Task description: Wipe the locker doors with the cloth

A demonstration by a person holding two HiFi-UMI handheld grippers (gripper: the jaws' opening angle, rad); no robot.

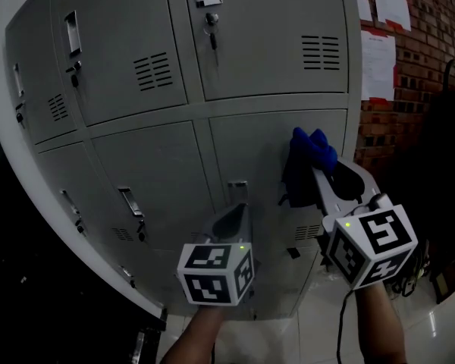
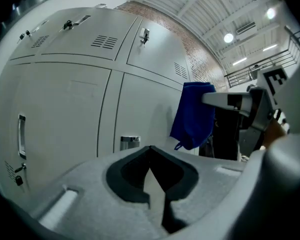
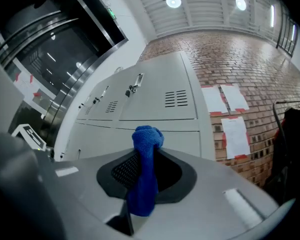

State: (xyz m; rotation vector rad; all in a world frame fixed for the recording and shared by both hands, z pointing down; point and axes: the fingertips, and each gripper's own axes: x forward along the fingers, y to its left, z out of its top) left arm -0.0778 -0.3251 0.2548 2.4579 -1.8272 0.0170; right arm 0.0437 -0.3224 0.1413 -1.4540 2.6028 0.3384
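Right hand-held gripper point(image 3: 145, 155): jaws closed on the cloth, which fills the gap between them; raised at the right of the head view, slanting up and to the left toward the lockers.
Cloth point(image 1: 312, 145): blue, pinched at the right hand-held gripper's tips; a bunched knot pokes out above the jaws and a longer fold hangs down below them.
Cloth against lockers: in front of the right half of the lower locker door point(image 1: 262, 146), close to its surface; contact cannot be told from any view.
Left hand-held gripper point(image 2: 150, 149): jaws together at the tips with nothing between them, only a thin slit behind the tips; held lower than the right one, pointing at the same lower row.
Cloth relative to left hand-held gripper: up and to the right of its tips, well apart from them.
Marker cubes: one at the rear of the left hand-held gripper point(image 1: 216, 273), one at the rear of the right point(image 1: 370, 243), each above a forearm.
Door latch point(image 1: 237, 189): metal, just above the left hand-held gripper's tips in the head view.
Locker bank: grey metal, upper doors with vent slots point(image 1: 321, 51) and key locks point(image 1: 211, 23).
Brick wall point(image 1: 413, 89): to the right of the lockers, with paper sheets point(image 1: 378, 63) on it.
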